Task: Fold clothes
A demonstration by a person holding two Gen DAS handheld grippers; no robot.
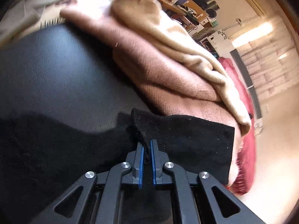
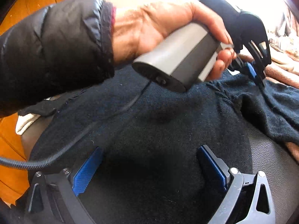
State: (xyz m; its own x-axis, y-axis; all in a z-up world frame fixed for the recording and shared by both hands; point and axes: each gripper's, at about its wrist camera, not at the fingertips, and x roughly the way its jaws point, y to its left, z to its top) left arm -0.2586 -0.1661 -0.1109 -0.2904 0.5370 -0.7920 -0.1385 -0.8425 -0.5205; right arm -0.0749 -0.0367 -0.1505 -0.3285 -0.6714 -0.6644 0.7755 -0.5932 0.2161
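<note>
black leather seat | on it: black sweater, pink sweater

The sweater is showing plain black, its ribbed cuff black too. At one o'clock from the cuff, a folded knit is showing dusty pink, with a beige garment lying over it. A crimson fringed cloth is glowing at three o'clock. The left hand-held gripper is showing black with blue pads. The surface underneath is showing black, leather-grained. The person's puffer sleeve is showing black, the handle grey.
</note>
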